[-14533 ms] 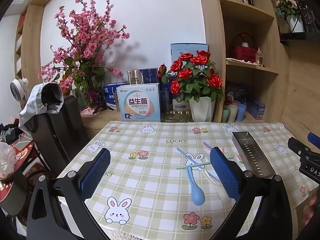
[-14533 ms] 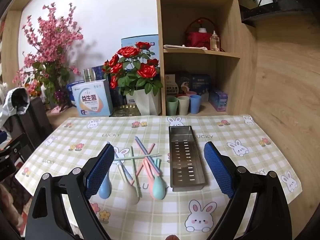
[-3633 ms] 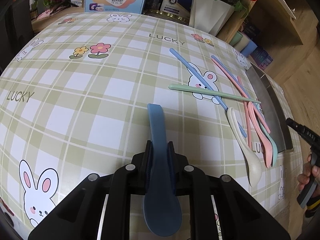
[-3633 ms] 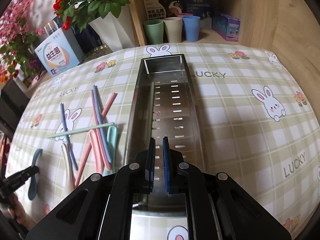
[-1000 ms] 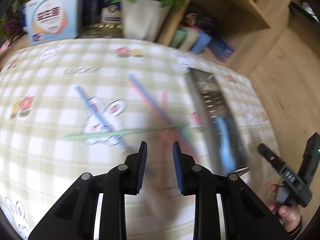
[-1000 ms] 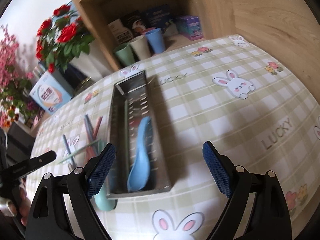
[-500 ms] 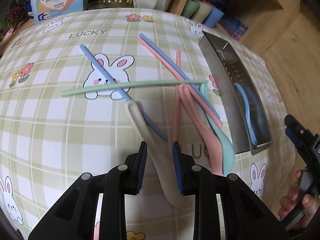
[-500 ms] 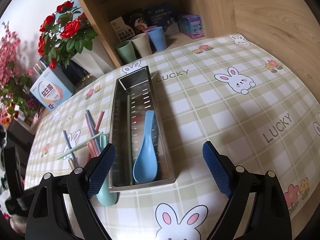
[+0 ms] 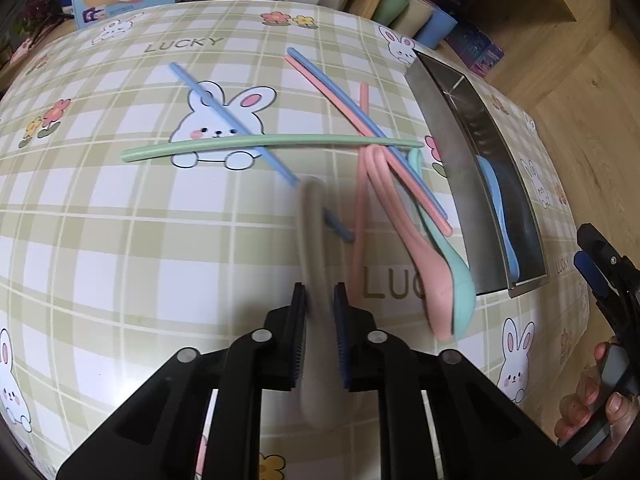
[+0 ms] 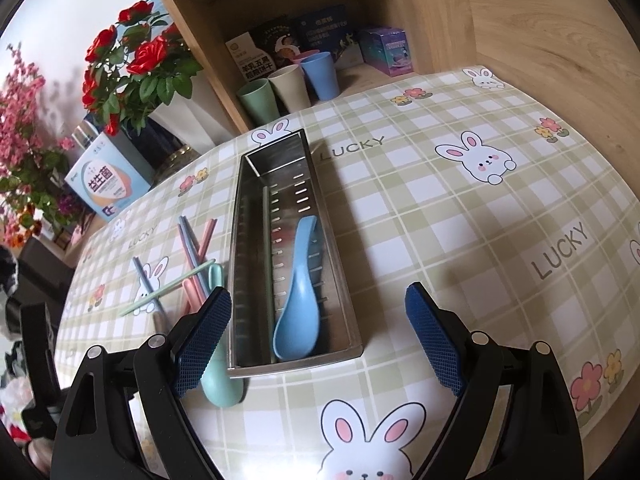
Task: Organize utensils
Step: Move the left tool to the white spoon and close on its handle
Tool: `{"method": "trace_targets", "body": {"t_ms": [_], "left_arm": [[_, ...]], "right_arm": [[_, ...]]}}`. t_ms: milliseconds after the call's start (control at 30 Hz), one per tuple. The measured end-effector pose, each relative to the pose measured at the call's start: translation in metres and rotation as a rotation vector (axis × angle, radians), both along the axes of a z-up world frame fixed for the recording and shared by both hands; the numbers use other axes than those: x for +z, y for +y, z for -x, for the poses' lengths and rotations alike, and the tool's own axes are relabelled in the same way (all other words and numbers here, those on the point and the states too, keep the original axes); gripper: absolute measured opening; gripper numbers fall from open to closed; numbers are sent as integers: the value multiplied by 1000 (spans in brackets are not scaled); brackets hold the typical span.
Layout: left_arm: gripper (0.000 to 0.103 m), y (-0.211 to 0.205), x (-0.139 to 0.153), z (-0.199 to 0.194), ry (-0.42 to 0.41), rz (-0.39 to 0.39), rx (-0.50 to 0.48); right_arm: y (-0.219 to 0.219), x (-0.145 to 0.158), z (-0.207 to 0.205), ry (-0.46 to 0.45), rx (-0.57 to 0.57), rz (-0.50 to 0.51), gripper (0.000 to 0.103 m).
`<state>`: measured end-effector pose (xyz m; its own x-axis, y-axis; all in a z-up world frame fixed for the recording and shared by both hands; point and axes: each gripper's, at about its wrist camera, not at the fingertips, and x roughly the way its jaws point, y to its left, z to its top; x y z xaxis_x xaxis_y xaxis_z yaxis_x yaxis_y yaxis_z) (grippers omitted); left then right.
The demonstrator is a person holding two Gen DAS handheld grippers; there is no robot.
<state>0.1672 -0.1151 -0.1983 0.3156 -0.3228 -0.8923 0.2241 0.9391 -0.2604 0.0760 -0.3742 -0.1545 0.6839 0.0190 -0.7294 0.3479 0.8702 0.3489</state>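
Note:
My left gripper (image 9: 320,308) points down at the table, and its jaws are closing on the handle of a beige spoon (image 9: 314,220), which is blurred and stands between the blue pads. To the right lie a pink spoon (image 9: 420,264), a teal spoon (image 9: 460,276) and crossed pink, blue and green chopsticks (image 9: 260,142). The steel tray (image 10: 240,240) holds a blue spoon (image 10: 298,308) and a green chopstick (image 10: 266,240). My right gripper (image 10: 318,294) hovers open over the tray's near end with nothing between its fingers.
Three cups (image 10: 292,88), boxes and a pot of red roses (image 10: 132,56) stand at the back by the wooden shelf. A hand with the right gripper (image 9: 600,272) shows at the table's right edge. The checked cloth (image 10: 460,220) lies right of the tray.
The left gripper's jaws have narrowed onto the beige spoon's handle, and the spoon has shifted and blurred between the pads. The right gripper has stayed still and open.

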Motion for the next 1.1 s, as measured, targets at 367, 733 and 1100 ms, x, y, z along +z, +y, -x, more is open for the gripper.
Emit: {"method": "trace_targets", "body": {"t_ms": [367,733,1100], "left_arm": [[1,17,-2,1,29,4,22],[21,-7,1,12,-22,-44,-74],[13,-1,2,12,-58,-70,-76]], "right_arm": [[10,5,-1,0,20,10,86],[18,7,-1,2,37,16,86],[21,7,3,5,43,15,86]]}}
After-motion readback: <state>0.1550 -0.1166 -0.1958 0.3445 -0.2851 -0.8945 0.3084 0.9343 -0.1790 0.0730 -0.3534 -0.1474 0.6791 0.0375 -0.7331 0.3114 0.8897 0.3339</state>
